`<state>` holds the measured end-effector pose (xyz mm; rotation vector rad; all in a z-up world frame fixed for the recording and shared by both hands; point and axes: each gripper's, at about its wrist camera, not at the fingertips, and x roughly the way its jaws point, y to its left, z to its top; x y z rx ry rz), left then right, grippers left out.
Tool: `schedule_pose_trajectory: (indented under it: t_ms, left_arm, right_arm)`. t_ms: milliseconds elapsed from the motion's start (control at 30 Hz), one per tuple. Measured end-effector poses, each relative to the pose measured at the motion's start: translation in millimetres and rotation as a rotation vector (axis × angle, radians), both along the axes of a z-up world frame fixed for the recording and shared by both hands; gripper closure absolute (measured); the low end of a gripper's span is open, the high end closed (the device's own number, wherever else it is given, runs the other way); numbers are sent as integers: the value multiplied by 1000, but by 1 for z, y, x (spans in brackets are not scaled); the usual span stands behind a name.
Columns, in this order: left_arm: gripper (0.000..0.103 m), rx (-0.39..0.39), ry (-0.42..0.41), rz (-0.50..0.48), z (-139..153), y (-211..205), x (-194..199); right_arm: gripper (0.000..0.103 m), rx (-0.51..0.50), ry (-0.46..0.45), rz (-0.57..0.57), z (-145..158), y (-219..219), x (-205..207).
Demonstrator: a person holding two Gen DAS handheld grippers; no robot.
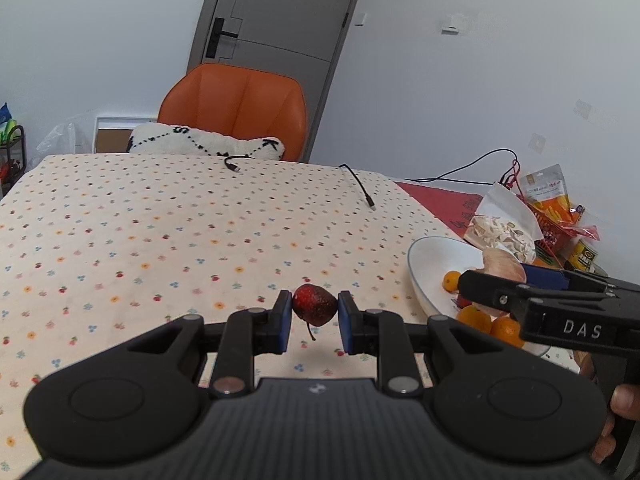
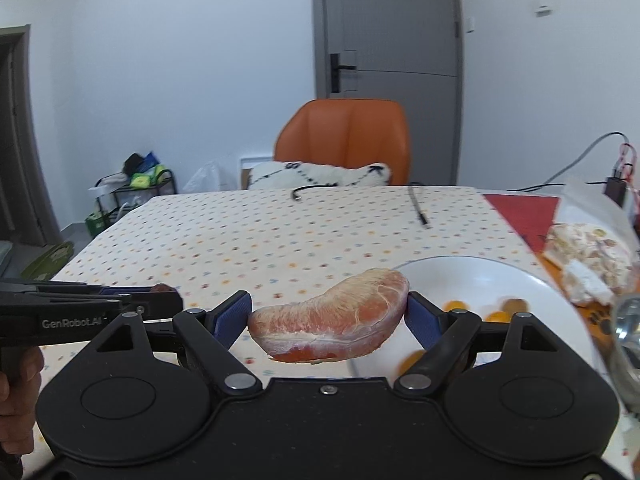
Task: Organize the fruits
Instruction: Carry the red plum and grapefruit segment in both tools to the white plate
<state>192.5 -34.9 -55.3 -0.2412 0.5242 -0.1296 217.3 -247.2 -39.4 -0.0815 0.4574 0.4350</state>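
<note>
red strawberry (image 1: 314,305), pink pomelo segment (image 2: 330,315) held aloft.

Dark red fruit (image 1: 314,305), pink pomelo segment (image 2: 332,316), white plate (image 2: 480,276), floral-dotted cream tablecloth (image 1: 160,220)

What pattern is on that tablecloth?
Cream tablecloth dotted with small colourful flowers and cherries; clearest in the left wrist view.

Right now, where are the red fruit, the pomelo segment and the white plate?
red fruit (image 1: 314,305), left wrist view, middle of its skin
pomelo segment (image 2: 332,316), right wrist view, pink flesh
white plate (image 2: 480,276), right wrist view, bare inside
</note>
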Motion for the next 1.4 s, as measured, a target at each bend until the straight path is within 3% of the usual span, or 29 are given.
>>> schedule_pose_trajectory:
  t_ms: [633, 1400]
  left_arm:
    - [80, 15, -16, -87, 5, -43, 20]
    - [80, 44, -26, -155, 9, -80, 43]
  right_arm:
    - [23, 13, -14, -214, -1, -79, 12]
    - [22, 44, 57, -346, -25, -118, 40]
